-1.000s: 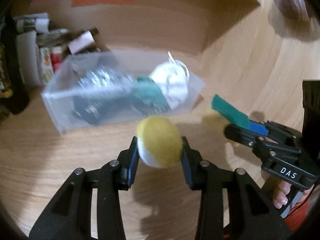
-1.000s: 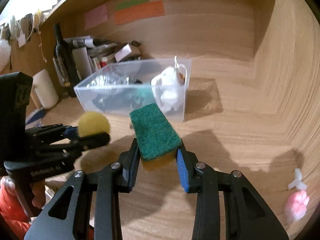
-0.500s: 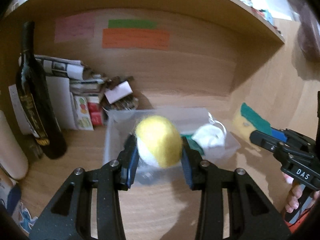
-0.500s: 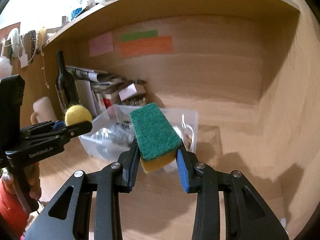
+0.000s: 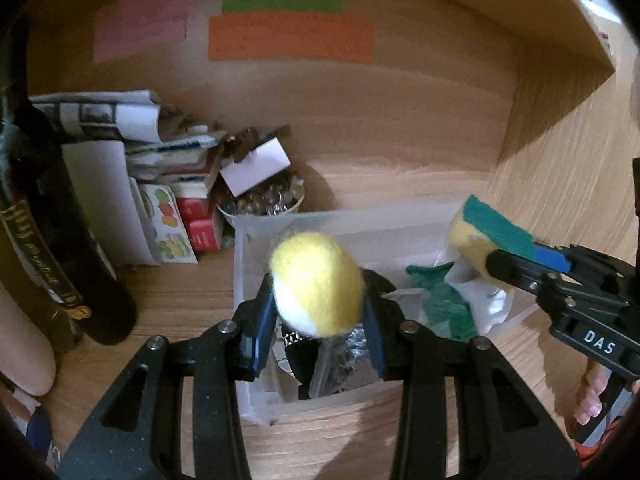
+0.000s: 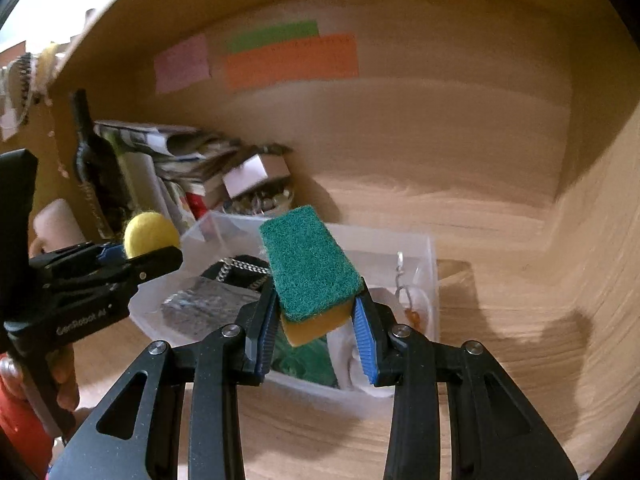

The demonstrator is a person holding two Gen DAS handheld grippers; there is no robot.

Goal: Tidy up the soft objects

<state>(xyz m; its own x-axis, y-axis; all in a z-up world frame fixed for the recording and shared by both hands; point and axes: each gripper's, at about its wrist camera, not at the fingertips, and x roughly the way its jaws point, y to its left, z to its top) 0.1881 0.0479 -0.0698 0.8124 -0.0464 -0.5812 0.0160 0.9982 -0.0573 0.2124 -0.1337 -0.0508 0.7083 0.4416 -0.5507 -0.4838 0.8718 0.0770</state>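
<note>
My left gripper (image 5: 318, 316) is shut on a yellow and white felt ball (image 5: 316, 284) and holds it above the near left part of a clear plastic bin (image 5: 256, 404). My right gripper (image 6: 316, 320) is shut on a sponge (image 6: 308, 264), green scouring side up, yellow foam below, above the bin's (image 6: 430, 264) near middle. The bin holds a green cloth (image 5: 444, 300), a white soft item (image 6: 352, 344), a silvery packet (image 6: 200, 304) and a dark chained thing. The ball also shows in the right wrist view (image 6: 150, 232), and the sponge in the left wrist view (image 5: 492, 240).
A dark wine bottle (image 5: 52, 264) stands at the left. Papers, small boxes (image 5: 168, 184) and a bowl of small shiny pieces (image 5: 264, 204) crowd the back left corner. Coloured notes (image 5: 292, 38) hang on the wooden back wall. A side wall (image 6: 600, 240) closes the right.
Both grippers have moved forward and up, from in front of the bin to over it, each still holding its object.
</note>
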